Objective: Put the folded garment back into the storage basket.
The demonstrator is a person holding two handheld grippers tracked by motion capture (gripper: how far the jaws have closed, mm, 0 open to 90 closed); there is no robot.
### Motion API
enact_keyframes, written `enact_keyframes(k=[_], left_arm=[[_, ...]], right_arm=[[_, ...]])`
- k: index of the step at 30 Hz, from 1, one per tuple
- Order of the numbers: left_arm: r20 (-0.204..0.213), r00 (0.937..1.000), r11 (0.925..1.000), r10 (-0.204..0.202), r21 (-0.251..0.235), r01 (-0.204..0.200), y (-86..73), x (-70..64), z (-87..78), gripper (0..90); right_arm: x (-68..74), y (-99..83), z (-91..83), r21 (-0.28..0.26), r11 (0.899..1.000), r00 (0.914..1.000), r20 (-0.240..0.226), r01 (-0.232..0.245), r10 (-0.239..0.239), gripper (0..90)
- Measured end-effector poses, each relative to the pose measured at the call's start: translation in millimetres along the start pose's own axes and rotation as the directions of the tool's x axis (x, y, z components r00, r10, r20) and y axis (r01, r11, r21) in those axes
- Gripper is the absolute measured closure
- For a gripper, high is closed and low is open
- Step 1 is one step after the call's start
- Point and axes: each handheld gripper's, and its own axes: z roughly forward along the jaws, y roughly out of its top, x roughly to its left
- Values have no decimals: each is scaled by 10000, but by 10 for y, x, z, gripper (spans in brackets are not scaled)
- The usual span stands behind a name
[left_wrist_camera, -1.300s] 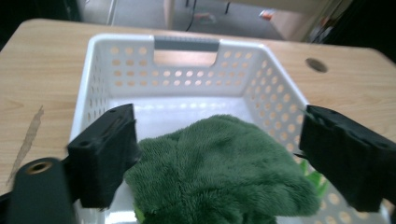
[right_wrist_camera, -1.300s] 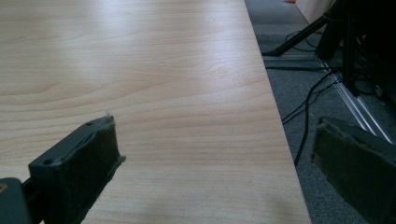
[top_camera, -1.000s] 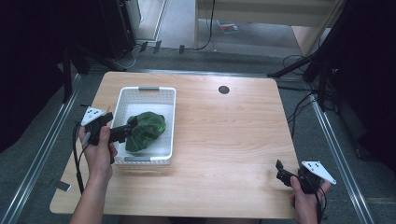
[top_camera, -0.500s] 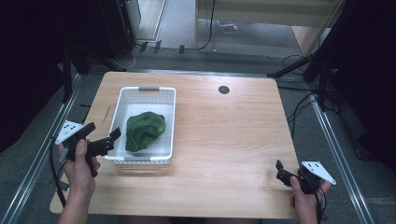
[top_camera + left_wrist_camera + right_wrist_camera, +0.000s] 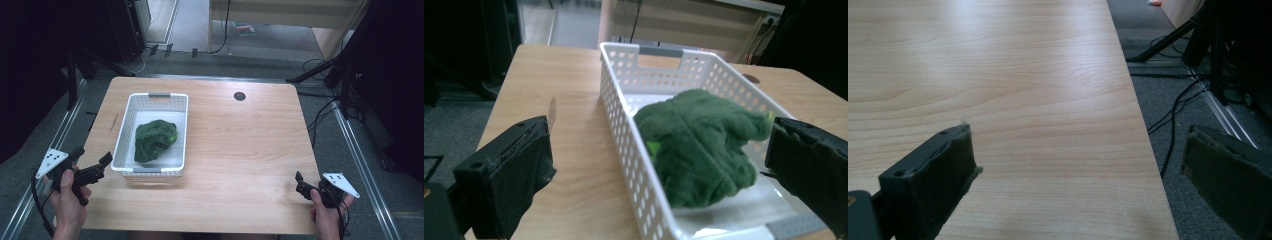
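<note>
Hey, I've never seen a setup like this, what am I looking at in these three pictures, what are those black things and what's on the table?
There is no robot here. A person sits at a wooden table and holds a hand tool with two black jaws in each hand. The high view looks down from above: the left gripper is at the table's near left corner, the right gripper at the near right edge. The other two pictures come from small cameras riding on those tools, so the black blocks at their bottom corners are each tool's own jaws. On the table stands a white perforated basket with a green plush cloth bunched inside. A small dark round spot sits farther back. Both grippers are open and hold nothing.
</note>
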Motion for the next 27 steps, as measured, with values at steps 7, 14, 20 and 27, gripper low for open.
enact_keyframes(k=[7,14,20,27], left_arm=[[0,9994,9994,-337,-37,337,-242,167,-76,0],[-438,9978,9987,-506,-1,506,-481,355,-103,0],[-516,9971,9984,-561,-12,561,-590,411,-37,0],[-693,9964,9981,-493,326,516,-647,400,53,0]], right_arm=[[0,-2,-4,-23,10000,10000,26,-20,20,11],[2,-2,-4,-2,10000,10000,22,-9,9,10],[3,-2,-3,-31,10000,10000,15,0,0,10],[3,-4,-9,-108,9999,10000,26,36,-35,7]])
